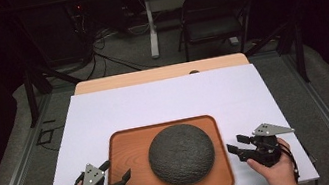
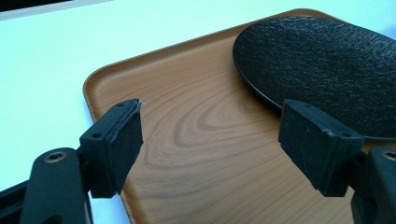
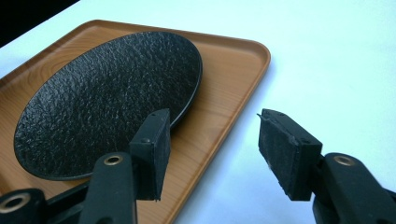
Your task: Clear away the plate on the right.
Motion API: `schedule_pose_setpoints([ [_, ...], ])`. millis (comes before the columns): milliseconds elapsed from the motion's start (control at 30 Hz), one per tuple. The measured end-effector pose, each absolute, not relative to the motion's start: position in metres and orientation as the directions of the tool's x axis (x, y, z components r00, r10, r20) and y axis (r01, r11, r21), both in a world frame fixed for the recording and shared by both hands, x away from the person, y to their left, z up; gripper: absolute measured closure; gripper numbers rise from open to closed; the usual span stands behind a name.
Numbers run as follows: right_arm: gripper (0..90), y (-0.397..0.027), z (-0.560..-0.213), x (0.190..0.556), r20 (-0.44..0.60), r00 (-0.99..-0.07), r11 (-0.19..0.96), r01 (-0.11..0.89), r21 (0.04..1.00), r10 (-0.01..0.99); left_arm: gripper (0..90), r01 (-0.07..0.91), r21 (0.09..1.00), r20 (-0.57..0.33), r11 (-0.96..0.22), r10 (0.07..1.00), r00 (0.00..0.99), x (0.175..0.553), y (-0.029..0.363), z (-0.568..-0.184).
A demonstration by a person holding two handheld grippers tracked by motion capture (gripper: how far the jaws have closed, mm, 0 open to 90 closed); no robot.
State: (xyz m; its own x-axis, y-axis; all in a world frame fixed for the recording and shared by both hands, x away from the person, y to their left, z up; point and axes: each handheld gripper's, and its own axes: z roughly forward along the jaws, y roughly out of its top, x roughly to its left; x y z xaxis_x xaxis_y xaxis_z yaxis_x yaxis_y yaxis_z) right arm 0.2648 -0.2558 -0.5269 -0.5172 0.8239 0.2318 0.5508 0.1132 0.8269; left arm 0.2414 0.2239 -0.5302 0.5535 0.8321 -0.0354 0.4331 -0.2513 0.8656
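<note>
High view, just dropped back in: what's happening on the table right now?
A person holds a gripper in each hand at the near corners of a rectangular wooden tray on a white sheet. A round, dark, rough-textured plate lies on the tray. The left gripper hangs over the tray's near left corner, the right gripper just off its right edge. Both have their jaws open, holding nothing.

No legible text, label or number anywhere

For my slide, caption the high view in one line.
Open left tongs and right tongs flank a wooden tray holding a dark textured plate on a white table.
</note>
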Motion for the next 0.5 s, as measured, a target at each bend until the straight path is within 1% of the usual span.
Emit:
schedule_pose_setpoints([
  [267,42.2,-0.259,-0.539,0.272,0.303,-0.483,0.090,0.635,0.767,0.821,22.0,0.439,0.865,-0.046,-0.243,0.833,0.551,0.242,0.223,-0.531],
  [500,42.3,-0.261,-0.541,0.273,0.332,-0.472,0.068,0.650,0.757,0.817,22.0,0.450,0.860,-0.056,-0.242,0.831,0.553,0.243,0.223,-0.531],
])
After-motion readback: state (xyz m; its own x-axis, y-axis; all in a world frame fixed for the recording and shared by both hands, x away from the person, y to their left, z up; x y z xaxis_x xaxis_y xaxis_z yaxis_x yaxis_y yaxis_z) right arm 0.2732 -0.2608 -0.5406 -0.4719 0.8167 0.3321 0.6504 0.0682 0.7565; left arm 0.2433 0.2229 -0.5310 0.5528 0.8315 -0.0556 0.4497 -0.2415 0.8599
